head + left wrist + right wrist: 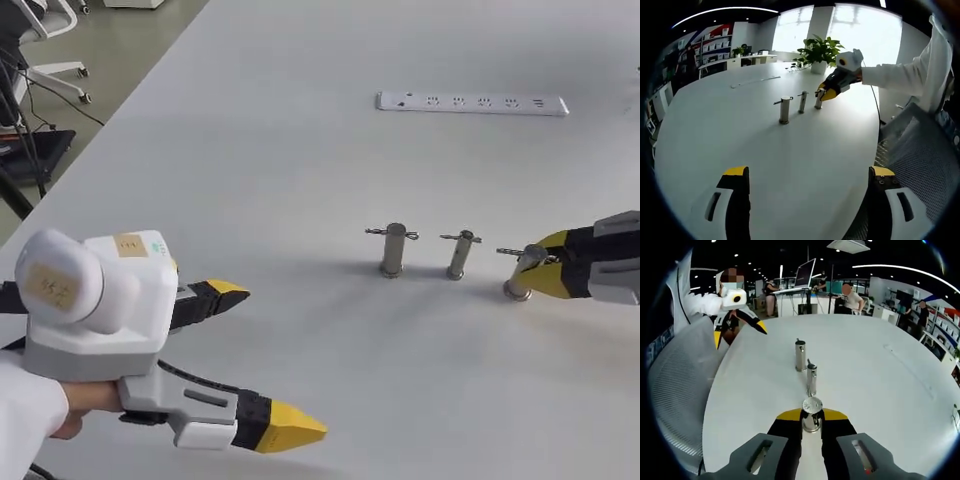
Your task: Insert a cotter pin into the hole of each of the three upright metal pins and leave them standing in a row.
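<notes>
Three upright metal pins stand in a row on the white table [300, 180]. The left pin [393, 250] and the middle pin [460, 256] each carry a cotter pin through the top. My right gripper [535, 266] reaches in from the right and is shut on the third pin [520, 280], with a cotter pin [508, 252] sticking out to its left. In the right gripper view the yellow-tipped jaws flank that pin [811, 412], with the other two pins [811, 377] [800, 355] in line behind it. My left gripper [272, 360] is open and holds nothing at the lower left, far from the row [784, 110].
A white power strip [472, 102] lies at the far side of the table. An office chair [40, 40] and cables stand off the table's left edge. A potted plant [820, 50] sits at the table's far end. Several people stand in the background [852, 297].
</notes>
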Motion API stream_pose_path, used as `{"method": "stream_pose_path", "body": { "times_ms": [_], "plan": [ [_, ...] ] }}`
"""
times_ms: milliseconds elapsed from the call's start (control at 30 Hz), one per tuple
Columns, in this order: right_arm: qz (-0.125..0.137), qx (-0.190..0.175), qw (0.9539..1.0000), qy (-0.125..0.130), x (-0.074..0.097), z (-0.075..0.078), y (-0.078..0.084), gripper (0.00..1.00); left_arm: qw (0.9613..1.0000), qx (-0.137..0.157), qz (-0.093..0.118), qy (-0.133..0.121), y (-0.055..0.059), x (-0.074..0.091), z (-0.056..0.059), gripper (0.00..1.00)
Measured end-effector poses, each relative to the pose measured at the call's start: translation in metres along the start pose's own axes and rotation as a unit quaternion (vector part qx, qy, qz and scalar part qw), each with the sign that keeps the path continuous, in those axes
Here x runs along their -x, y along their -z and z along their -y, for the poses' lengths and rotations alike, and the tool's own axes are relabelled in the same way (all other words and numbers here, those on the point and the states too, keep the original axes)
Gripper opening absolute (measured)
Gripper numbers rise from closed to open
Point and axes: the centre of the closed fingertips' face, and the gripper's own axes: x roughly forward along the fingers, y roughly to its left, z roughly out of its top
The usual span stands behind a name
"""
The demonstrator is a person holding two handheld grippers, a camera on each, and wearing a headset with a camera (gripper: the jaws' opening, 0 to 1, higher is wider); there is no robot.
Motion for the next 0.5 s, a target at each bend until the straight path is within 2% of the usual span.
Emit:
{"method": "stream_pose_path", "body": {
  "times_ms": [333, 400, 500],
  "plan": [
    [0.013, -0.017, 0.9998, 0.001, 0.000, 0.010, 0.002, 0.08, 0.9999, 0.011, 0.009, 0.000, -0.006, -0.003, 0.003, 0.99],
    [0.021, -0.018, 0.9996, -0.002, 0.000, 0.011, 0.002, 0.08, 0.9999, 0.010, 0.007, -0.001, -0.006, -0.003, 0.003, 0.99],
    [0.018, -0.001, 0.9997, -0.013, -0.001, 0.011, 0.001, 0.08, 1.0000, 0.007, -0.003, -0.006, -0.003, -0.003, 0.001, 0.98]
  ]
}}
